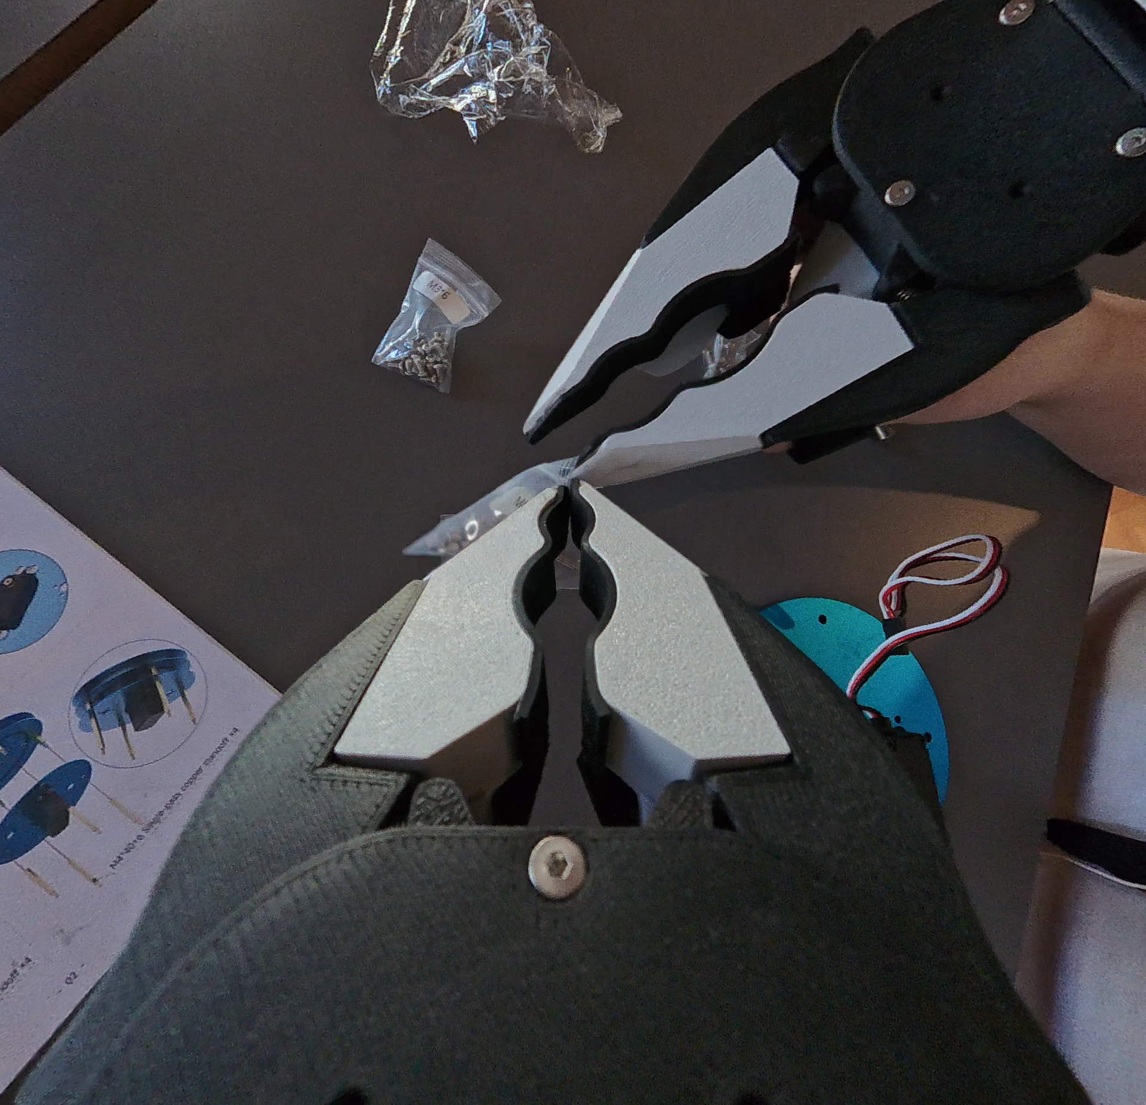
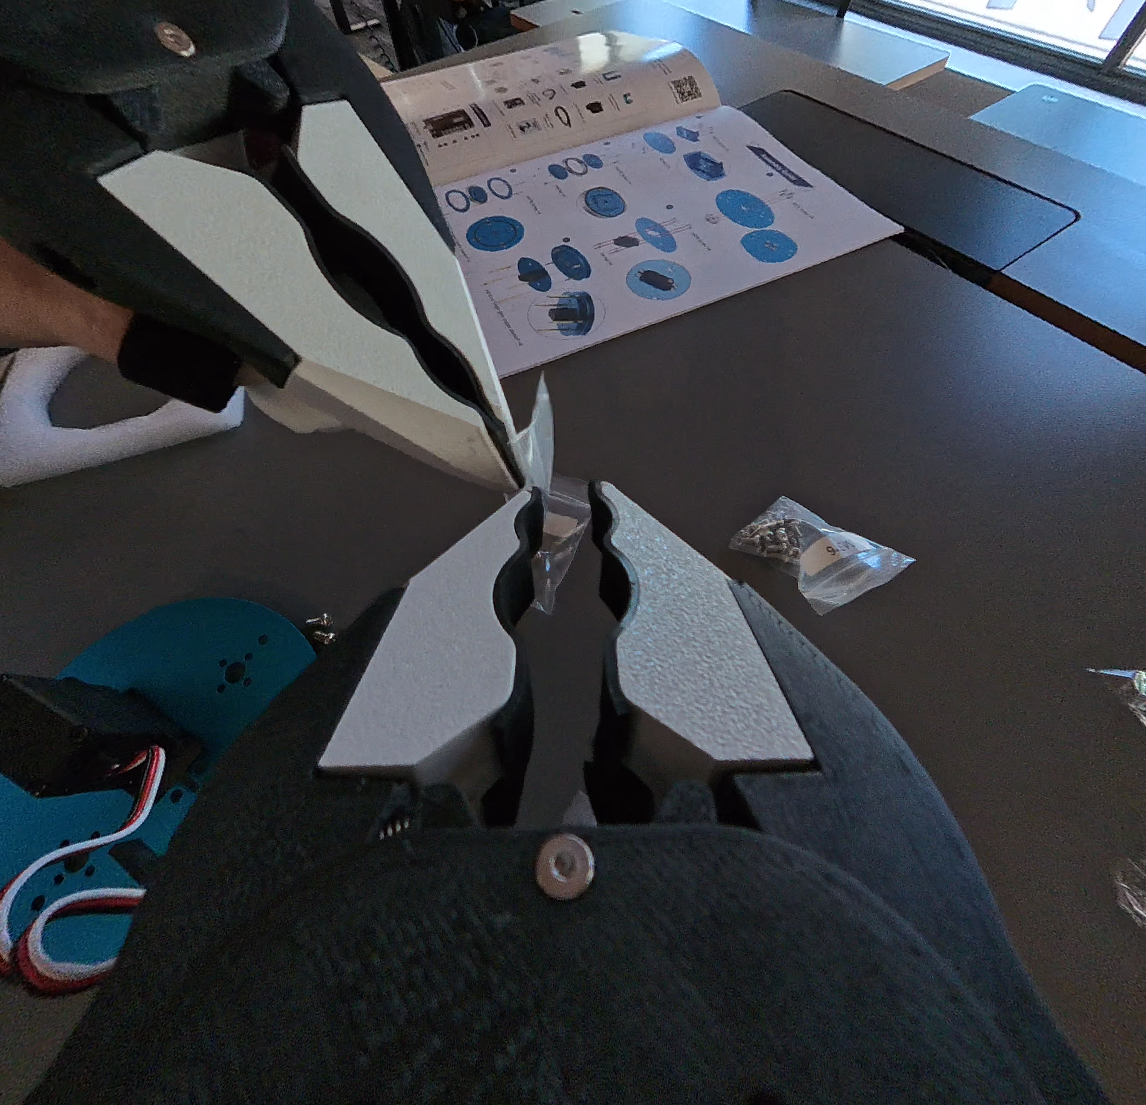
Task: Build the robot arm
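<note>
My left gripper [image 1: 567, 491] is shut on the top edge of a small clear plastic bag [image 1: 490, 523] and holds it above the dark table [image 1: 248, 269]. In the right wrist view the left gripper [image 2: 518, 477] comes in from the upper left, and the bag [image 2: 552, 536] hangs from its tips. My right gripper [image 2: 564, 489] is open, with the bag between its fingertips; the left fingertip [image 2: 530, 511] touches the bag. In the left wrist view the right gripper [image 1: 557, 446] meets the left one tip to tip.
A bag of small screws [image 1: 428, 331] [image 2: 818, 548] lies on the table. Crumpled clear wrap [image 1: 477, 65] lies farther off. An open instruction booklet [image 1: 93, 703] [image 2: 651, 207] lies to one side. A teal round plate [image 1: 868, 660] [image 2: 186, 660] with a wired servo and two loose screws [image 2: 322, 629] lie nearby. The teal round plate [image 2: 186, 660] is about 15 cm from both grippers' fingertips.
</note>
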